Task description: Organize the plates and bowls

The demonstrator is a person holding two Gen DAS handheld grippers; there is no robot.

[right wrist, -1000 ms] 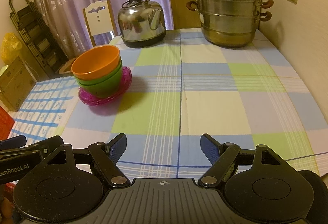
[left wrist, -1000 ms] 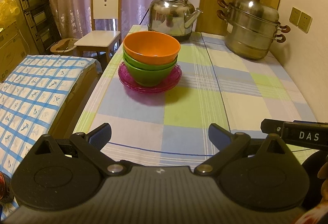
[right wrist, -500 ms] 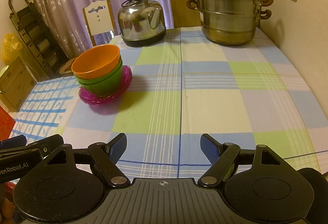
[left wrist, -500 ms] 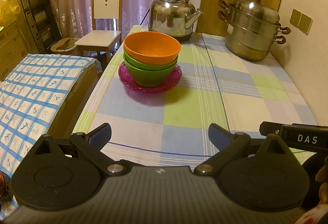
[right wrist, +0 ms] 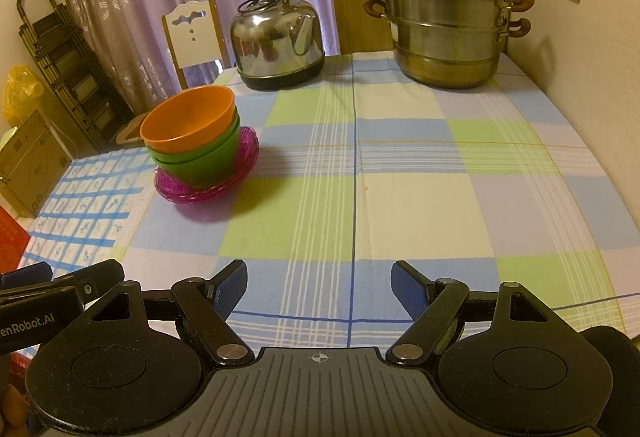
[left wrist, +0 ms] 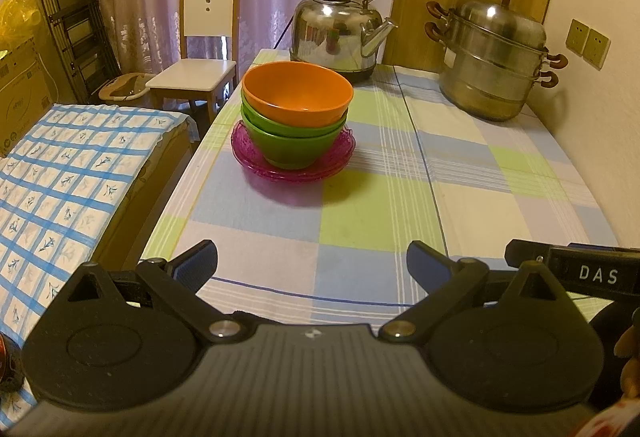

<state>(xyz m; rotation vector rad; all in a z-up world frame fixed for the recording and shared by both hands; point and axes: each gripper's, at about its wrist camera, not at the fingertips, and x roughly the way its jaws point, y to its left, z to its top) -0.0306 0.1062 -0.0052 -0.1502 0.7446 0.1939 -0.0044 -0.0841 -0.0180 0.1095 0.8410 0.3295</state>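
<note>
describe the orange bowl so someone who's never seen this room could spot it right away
Find the table with the checked cloth, where a steel kettle and a steamer pot stand at the far end. Nearer, by the edge next to the white chair, pink plates carry nested bowls. The orange bowl is the topmost, inside green bowls.

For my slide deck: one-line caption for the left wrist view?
Open left gripper faces an orange bowl nested in green bowls on pink plates.
</note>
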